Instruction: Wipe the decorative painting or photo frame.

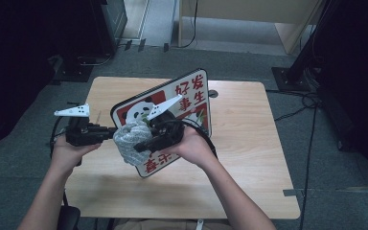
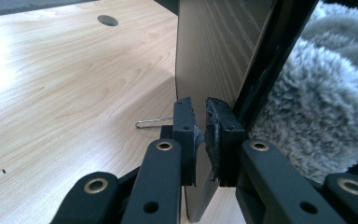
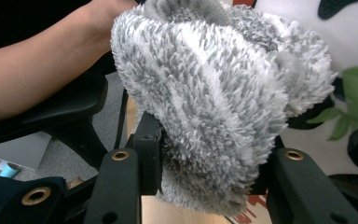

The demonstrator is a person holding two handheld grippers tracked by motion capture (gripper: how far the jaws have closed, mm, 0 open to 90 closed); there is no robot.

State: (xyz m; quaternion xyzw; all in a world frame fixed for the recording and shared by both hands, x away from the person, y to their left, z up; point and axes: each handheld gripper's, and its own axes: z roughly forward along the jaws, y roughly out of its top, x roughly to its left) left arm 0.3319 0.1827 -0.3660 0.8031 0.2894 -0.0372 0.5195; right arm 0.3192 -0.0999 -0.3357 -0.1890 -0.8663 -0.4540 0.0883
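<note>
A picture board (image 1: 191, 96) with a panda and red characters stands tilted on its edge on the wooden table (image 1: 249, 158). My left gripper (image 1: 112, 130) comes in from the left and is shut on the board's left edge. In the left gripper view the pads (image 2: 184, 135) pinch the thin wood-backed board (image 2: 214, 56). My right gripper (image 1: 141, 143) is shut on a grey fluffy cloth (image 1: 130, 139), which lies against the board's printed face. In the right gripper view the cloth (image 3: 214, 93) bulges between the jaws of the right gripper (image 3: 209, 158), in front of the white face with green leaves (image 3: 307, 28).
A cable hole (image 1: 212, 93) is in the table behind the board, and a thin metal wire (image 2: 151, 122) lies on the tabletop near the board's base. Cables (image 1: 311, 100) and a stand base (image 1: 287, 76) are on the floor to the right. The left forearm (image 3: 37, 70) crosses close by the cloth.
</note>
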